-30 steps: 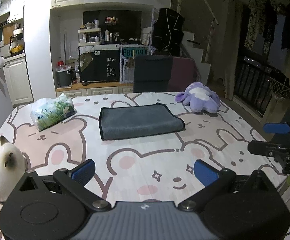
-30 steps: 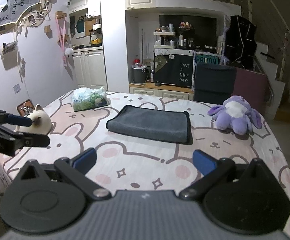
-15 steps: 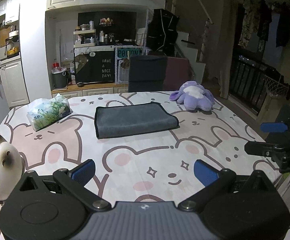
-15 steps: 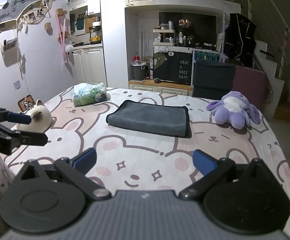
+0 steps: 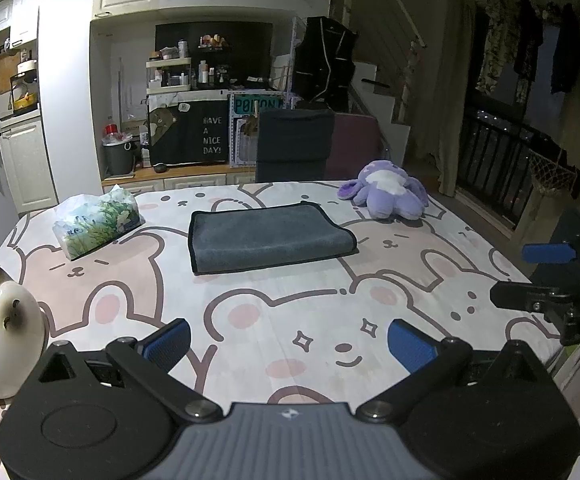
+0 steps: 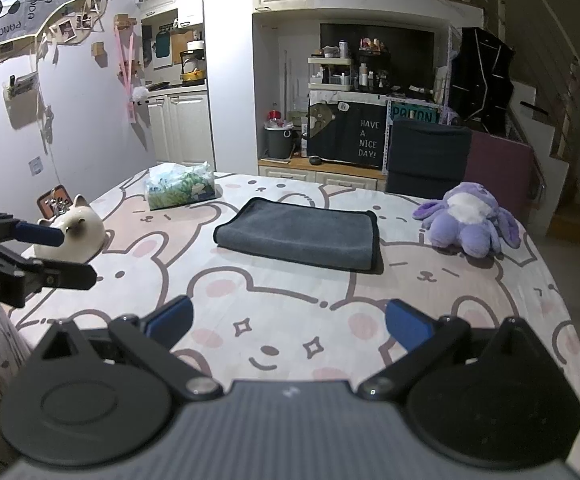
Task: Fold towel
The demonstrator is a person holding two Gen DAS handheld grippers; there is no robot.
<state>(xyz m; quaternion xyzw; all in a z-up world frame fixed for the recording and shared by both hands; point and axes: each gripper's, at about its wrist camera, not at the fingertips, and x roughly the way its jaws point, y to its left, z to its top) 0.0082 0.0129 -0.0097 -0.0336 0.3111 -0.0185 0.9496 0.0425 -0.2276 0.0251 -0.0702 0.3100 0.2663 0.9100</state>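
A dark grey towel (image 5: 267, 236) lies folded into a flat rectangle in the far middle of the table; it also shows in the right wrist view (image 6: 302, 232). My left gripper (image 5: 288, 346) is open and empty, held over the table's near edge, well short of the towel. My right gripper (image 6: 287, 324) is open and empty too, also near the front edge. Each gripper shows in the other's view: the right one at the right edge (image 5: 550, 276), the left one at the left edge (image 6: 29, 256).
The table (image 5: 290, 320) has a pink bear-print cloth. A tissue pack (image 5: 95, 220) lies left of the towel, a purple plush toy (image 5: 388, 196) right of it, and a white cat figure (image 5: 5, 336) at the near left. A dark chair (image 5: 294, 144) stands behind the table.
Both grippers have drawn back from the towel and risen a little; the towel looks smaller and farther. It has not moved. Both jaws stay open.
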